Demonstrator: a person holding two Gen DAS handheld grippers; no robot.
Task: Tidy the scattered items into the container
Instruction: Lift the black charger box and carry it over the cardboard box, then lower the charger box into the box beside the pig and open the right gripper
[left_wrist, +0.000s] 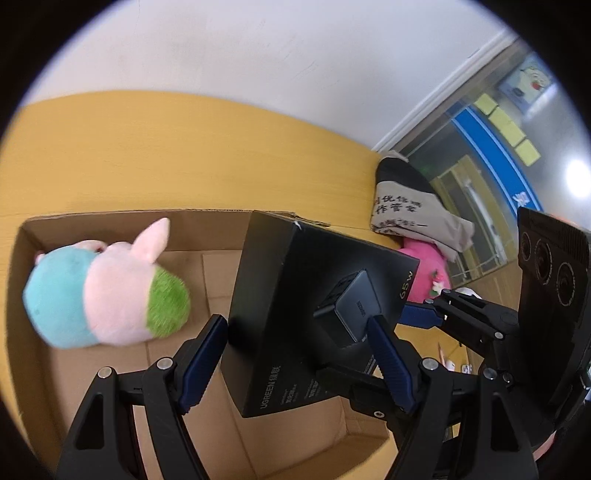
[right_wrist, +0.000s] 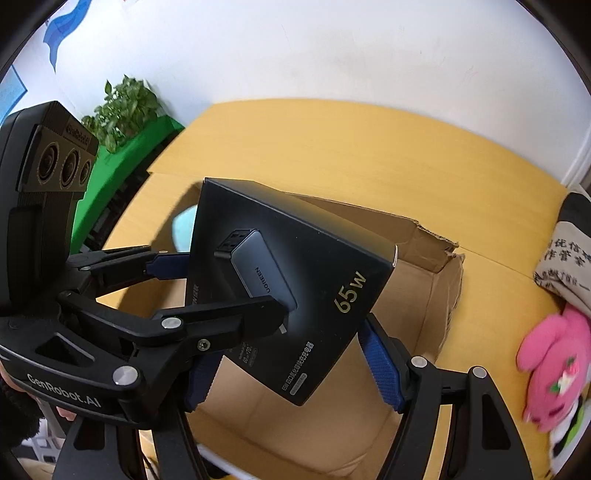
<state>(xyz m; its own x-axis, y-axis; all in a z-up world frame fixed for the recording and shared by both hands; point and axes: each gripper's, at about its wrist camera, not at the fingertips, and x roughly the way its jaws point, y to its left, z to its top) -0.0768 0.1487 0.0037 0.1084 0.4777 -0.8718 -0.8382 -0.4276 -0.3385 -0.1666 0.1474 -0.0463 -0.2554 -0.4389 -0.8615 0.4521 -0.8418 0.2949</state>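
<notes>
Both grippers clamped one black charger box (left_wrist: 295, 306) together above an open cardboard box (left_wrist: 110, 225). Seen from the left wrist, the left gripper (left_wrist: 295, 354) grasped the charger box between its blue pads (left_wrist: 203, 362), while the right gripper (left_wrist: 421, 314) reached in from three o'clock, its pad against the box's far edge. Seen from the right wrist, the right gripper (right_wrist: 291, 373) held the same box (right_wrist: 295, 280) tilted, with the left gripper (right_wrist: 207, 288) entering from nine o'clock. Inside the cardboard box, at nine o'clock in the left view, lay a pastel plush toy (left_wrist: 103, 288). A pink plush (right_wrist: 554, 369) and a printed cloth bag (right_wrist: 569, 266) sat on the yellow table (right_wrist: 332, 147) at three o'clock, outside the cardboard box.
</notes>
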